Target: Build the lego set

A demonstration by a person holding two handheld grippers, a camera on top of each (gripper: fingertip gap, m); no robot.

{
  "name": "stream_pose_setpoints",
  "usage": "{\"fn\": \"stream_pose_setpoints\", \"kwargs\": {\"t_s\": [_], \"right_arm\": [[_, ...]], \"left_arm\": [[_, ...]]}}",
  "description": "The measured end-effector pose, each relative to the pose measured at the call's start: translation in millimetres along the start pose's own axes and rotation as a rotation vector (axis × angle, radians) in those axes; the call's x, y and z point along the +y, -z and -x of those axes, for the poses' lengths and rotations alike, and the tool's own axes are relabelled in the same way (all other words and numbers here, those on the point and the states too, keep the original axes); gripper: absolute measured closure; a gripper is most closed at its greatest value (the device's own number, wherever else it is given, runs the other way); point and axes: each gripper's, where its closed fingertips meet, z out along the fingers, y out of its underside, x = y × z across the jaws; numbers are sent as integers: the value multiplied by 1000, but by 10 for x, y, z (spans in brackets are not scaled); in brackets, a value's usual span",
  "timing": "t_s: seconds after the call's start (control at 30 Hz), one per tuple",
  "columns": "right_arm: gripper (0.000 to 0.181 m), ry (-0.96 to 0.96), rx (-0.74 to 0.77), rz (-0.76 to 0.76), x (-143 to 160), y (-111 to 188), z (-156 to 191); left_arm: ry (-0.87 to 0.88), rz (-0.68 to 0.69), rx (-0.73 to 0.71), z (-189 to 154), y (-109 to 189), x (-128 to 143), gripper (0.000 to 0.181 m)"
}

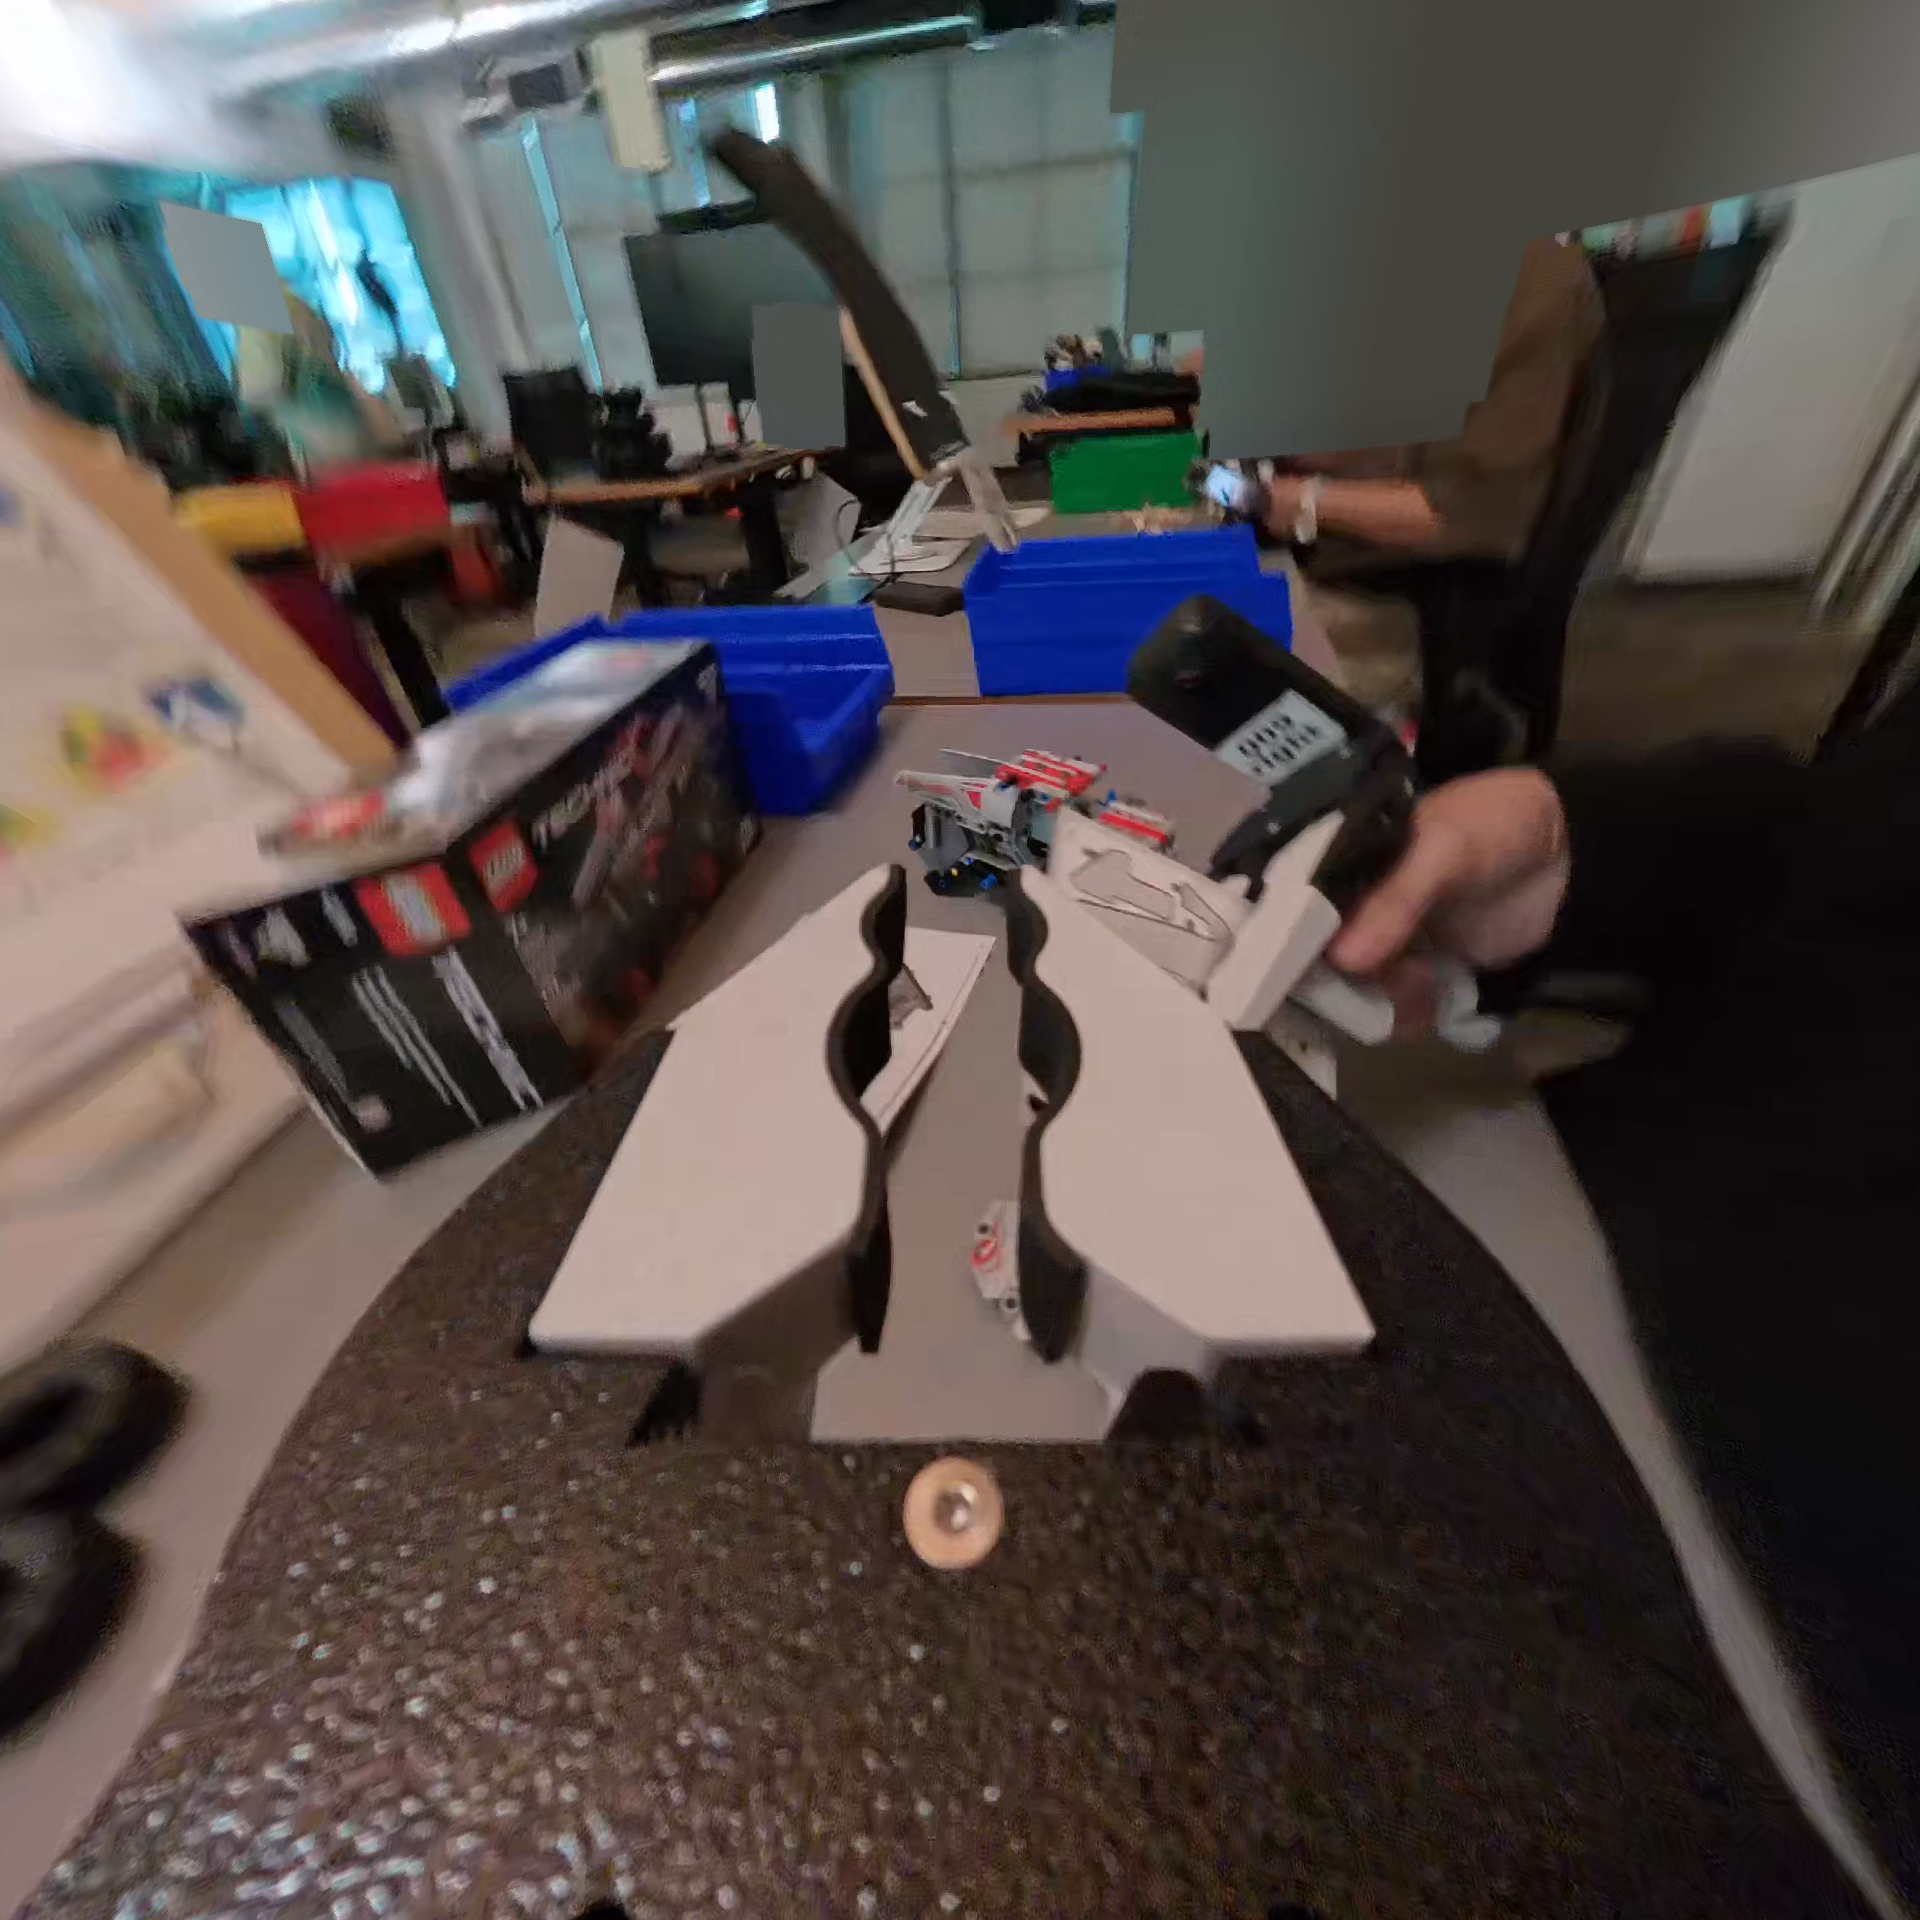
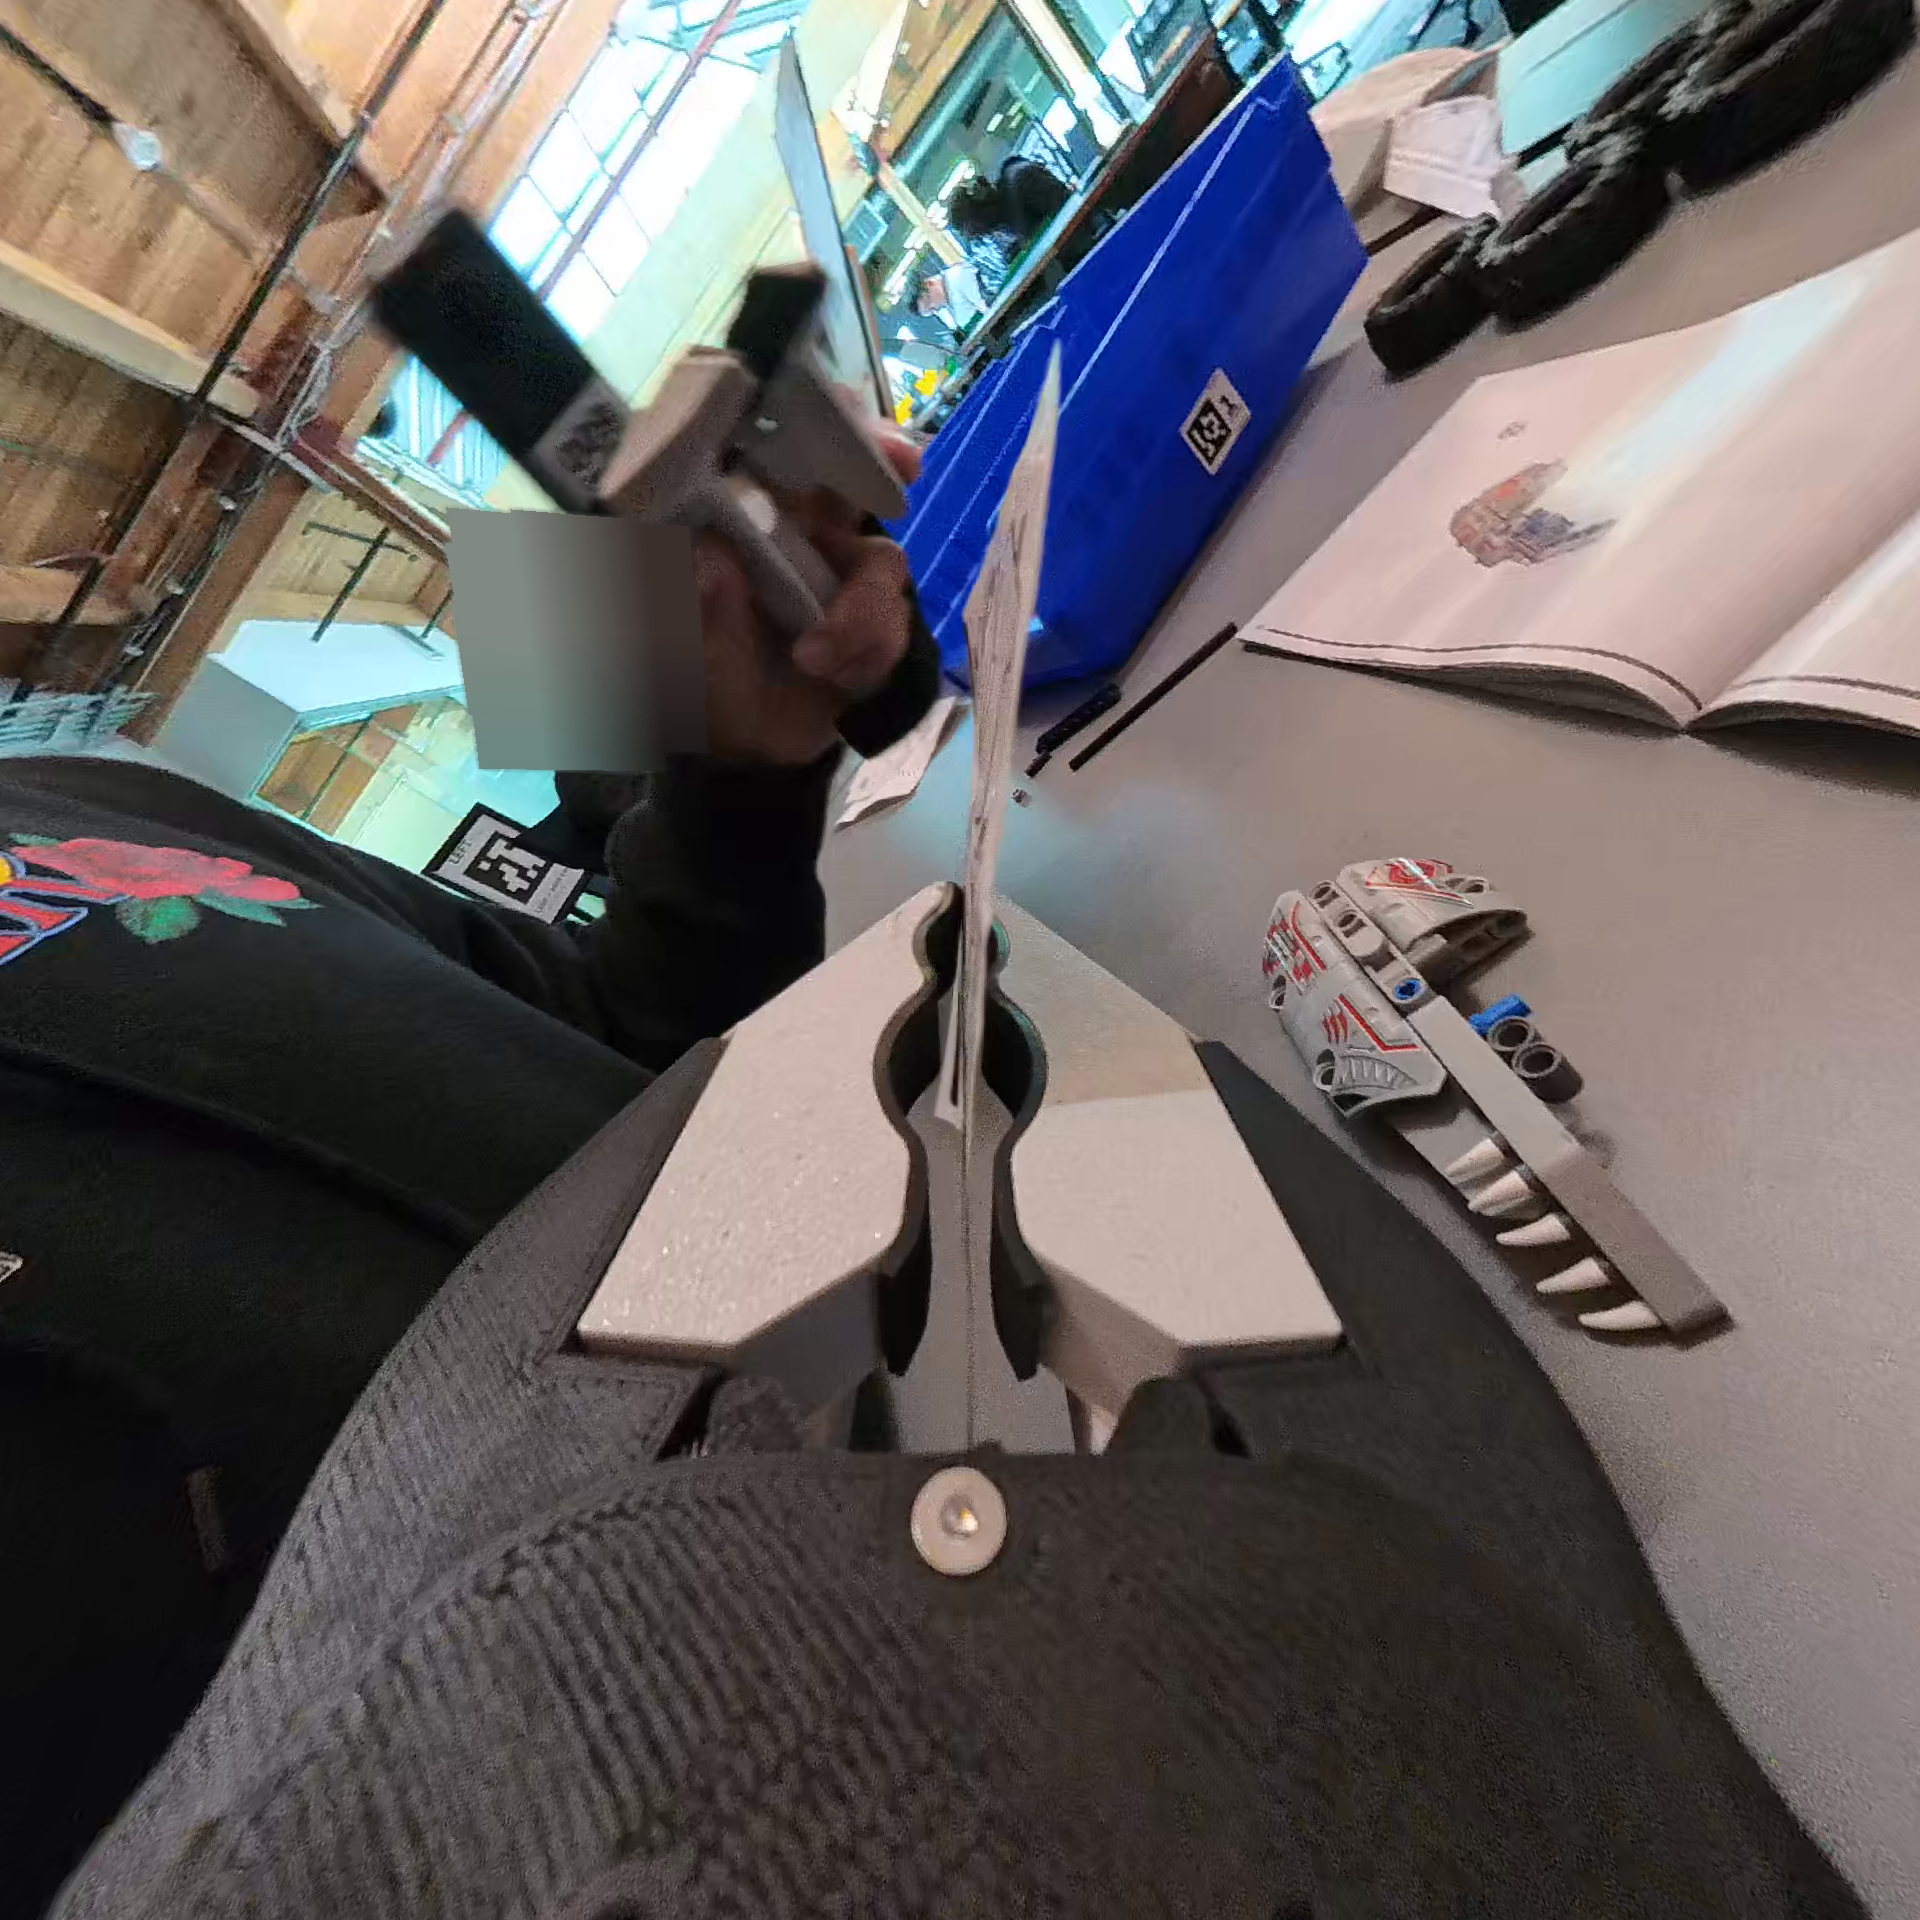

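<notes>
Sticker sheet pinched in the right gripper, left gripper spread above the grey table

On the left in the left wrist view lies the open instruction booklet (image 1: 94, 727), then the black lego box (image 1: 488, 914) tilted on the table (image 1: 1455, 1164), with blue bins (image 1: 810, 686) behind it; the left gripper (image 1: 951, 914) hangs with its jaws apart and nothing between them, a white paper sheet (image 1: 935, 997) and a small printed piece (image 1: 992, 1257) lying below it; farther on sits the partly built lego model (image 1: 997, 821), and to the right a hand (image 1: 1455, 883) holds the right gripper (image 2: 966, 914), whose jaws are pressed onto a thin sticker sheet (image 2: 1003, 644) standing on edge, with a grey toothed lego assembly (image 2: 1434, 1081) on the table beside it
</notes>
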Motion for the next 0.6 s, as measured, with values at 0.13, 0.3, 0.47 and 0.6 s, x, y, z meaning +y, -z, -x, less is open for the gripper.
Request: {"fn": "stream_pose_setpoints", "kwargs": {"t_s": [0.13, 0.3, 0.47, 0.6], "right_arm": [[181, -11, 18, -20, -51, -31, 25], [181, 31, 1, -4, -53, -73, 146], [181, 146, 7, 37, 0, -79, 238], [181, 298, 15, 75, 34, -74, 290]], "left_arm": [[-213, 237, 204, -516, -161, 239, 151], [-422, 403, 284, -658, -293, 590, 147], [-439, 471, 376, -736, -321, 711, 145], [-370, 479, 485, -871, -301, 725, 148]]}}
